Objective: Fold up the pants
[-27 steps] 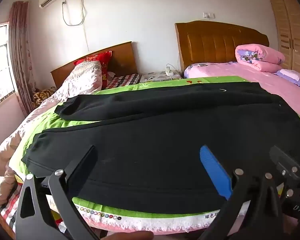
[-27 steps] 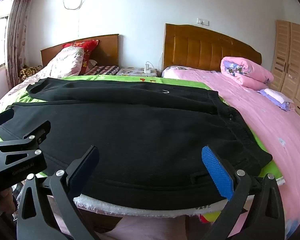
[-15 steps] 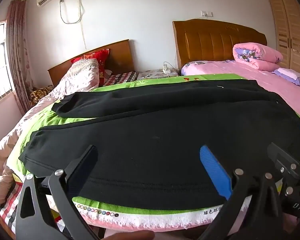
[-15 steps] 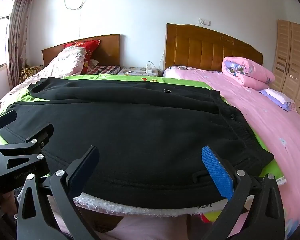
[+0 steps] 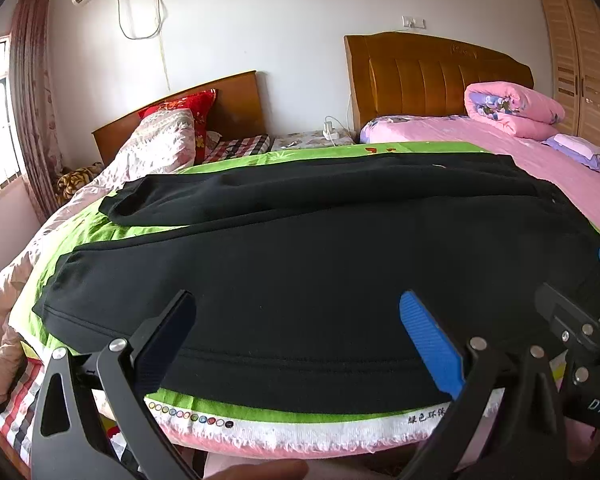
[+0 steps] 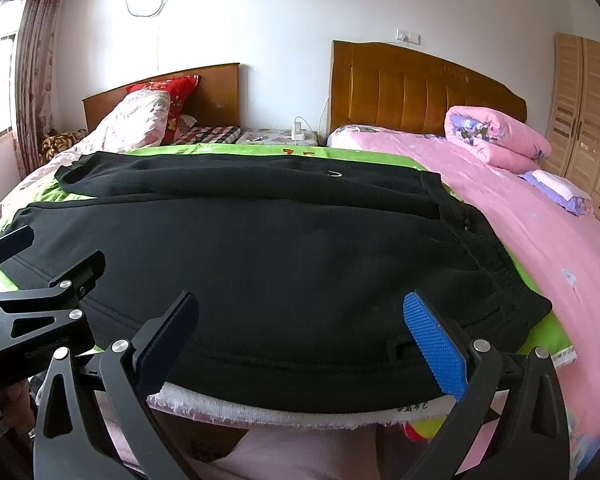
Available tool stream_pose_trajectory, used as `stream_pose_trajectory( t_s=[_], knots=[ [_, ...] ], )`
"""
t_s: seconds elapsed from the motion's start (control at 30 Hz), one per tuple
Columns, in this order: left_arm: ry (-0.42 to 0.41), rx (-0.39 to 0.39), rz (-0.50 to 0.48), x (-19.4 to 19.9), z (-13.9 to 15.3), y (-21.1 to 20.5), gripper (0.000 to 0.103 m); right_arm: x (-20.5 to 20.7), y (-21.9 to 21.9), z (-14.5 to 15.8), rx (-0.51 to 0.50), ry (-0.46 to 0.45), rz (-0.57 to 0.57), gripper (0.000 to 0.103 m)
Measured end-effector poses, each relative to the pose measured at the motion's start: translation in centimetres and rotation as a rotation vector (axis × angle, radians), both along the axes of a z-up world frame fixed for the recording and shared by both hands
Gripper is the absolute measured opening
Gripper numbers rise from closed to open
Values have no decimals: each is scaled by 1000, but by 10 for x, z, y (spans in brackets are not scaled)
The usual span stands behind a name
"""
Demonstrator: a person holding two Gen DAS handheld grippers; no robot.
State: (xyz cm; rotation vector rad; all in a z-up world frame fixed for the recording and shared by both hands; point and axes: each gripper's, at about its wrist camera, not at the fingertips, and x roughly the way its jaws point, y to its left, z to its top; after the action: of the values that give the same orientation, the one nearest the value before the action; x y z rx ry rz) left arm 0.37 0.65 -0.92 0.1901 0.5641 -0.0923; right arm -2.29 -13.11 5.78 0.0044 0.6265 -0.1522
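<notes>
Below the jaws, we lose the near side of the bed (image 6: 300, 410) under the picture's bottom edge. Right of the left jaws, the right gripper (image 5: 580, 344) runs off frame. The print on the green sheet (image 5: 424, 419) is too small for us to read.

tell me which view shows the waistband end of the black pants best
The right wrist view: the waistband lies fully in frame, its gathered edge against the green cloth. In the left wrist view that end sits at the right edge, partly behind the right tool.
</notes>
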Motion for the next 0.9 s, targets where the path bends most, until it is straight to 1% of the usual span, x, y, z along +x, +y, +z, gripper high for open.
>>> stream_pose_trajectory(
  t_s=[0.9],
  knots=[
    [35,-10,-5,3,-2,3,102,1,-2,-5,17,21,-6,99]
  ],
)
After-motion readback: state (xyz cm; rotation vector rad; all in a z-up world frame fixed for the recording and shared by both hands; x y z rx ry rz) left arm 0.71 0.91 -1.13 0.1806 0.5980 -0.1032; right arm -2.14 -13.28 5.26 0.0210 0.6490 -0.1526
